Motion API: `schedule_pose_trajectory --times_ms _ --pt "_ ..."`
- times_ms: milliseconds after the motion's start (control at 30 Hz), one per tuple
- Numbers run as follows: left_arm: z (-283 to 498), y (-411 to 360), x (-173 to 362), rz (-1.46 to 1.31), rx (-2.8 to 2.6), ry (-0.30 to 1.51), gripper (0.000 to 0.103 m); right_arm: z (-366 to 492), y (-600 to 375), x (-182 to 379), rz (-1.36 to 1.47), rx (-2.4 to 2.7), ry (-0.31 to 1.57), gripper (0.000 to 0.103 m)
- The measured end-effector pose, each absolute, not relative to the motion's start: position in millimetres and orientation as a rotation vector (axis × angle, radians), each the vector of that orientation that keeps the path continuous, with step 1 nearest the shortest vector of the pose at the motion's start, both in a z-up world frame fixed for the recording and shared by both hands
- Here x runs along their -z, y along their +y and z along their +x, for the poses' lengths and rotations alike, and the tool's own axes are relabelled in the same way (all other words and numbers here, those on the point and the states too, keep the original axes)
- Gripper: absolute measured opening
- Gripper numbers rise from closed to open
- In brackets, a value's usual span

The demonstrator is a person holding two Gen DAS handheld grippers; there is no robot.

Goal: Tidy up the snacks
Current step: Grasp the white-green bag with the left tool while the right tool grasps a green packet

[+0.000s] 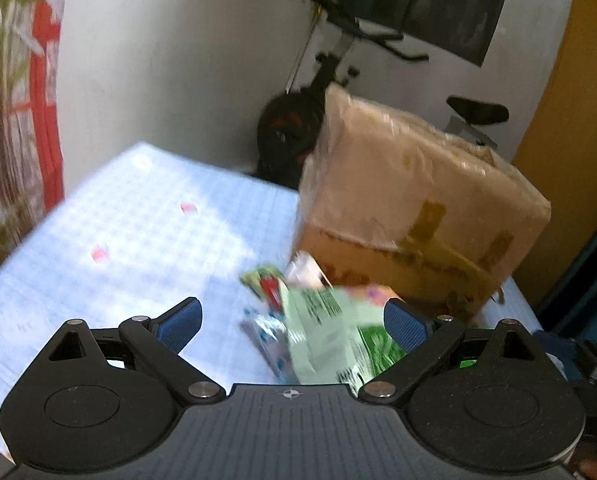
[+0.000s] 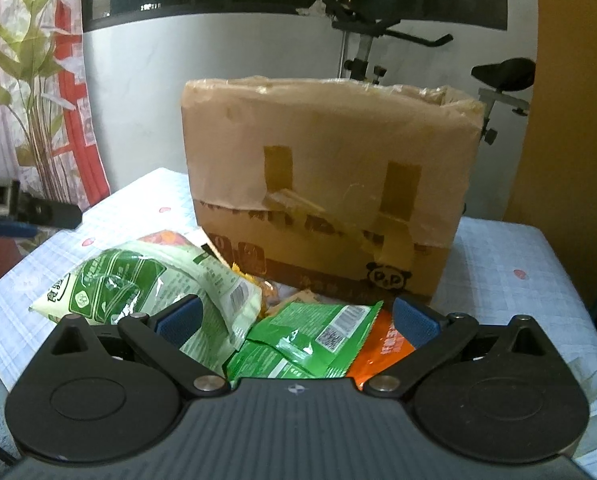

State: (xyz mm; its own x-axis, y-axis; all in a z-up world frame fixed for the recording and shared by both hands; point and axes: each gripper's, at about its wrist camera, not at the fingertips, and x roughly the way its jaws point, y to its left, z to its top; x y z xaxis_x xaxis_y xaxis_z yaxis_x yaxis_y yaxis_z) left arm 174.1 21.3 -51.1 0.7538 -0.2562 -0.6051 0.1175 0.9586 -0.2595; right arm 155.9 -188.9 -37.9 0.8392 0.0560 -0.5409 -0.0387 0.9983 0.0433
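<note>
A taped cardboard box (image 2: 330,184) stands on the checked tablecloth (image 2: 518,248); it also shows in the left wrist view (image 1: 418,208). Several snack packets lie in front of it: a pale green bag (image 2: 158,280), a bright green packet (image 2: 310,332) and an orange packet (image 2: 382,344). My right gripper (image 2: 294,316) is open just above these packets. My left gripper (image 1: 294,320) is open, with the blurred pale green bag (image 1: 330,332) between its fingers (image 1: 404,324). The left gripper shows at the left edge of the right wrist view (image 2: 26,208).
An exercise bike (image 2: 494,76) stands behind the table by the white wall. A green plant (image 2: 30,80) and a red-and-white curtain (image 2: 74,112) are at the left. An orange wall (image 2: 570,120) is at the right. The tablecloth stretches left of the box (image 1: 118,240).
</note>
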Motion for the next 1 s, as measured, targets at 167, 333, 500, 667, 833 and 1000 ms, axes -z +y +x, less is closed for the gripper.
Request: schedule_pose_trajectory --times_ms 167,333,500,667,833,1000 --pt "181 15 62 -0.268 0.247 0.724 0.099 162 -186 47 0.037 -0.06 0.605 0.103" --pt "191 5 78 -0.282 0.298 0.768 0.099 164 -185 54 0.044 -0.065 0.626 0.103" --pt "203 -5 97 -0.312 0.343 0.847 0.099 165 -186 57 0.053 -0.075 0.633 0.103" --pt "213 -13 111 -0.344 0.398 0.88 0.099 168 -188 59 0.057 -0.091 0.642 0.103" --pt "210 -15 106 -0.341 0.434 0.843 0.085 171 -188 55 0.036 -0.095 0.642 0.103" --pt "205 -14 88 -0.278 0.428 0.791 0.078 172 -192 51 0.039 -0.091 0.626 0.103"
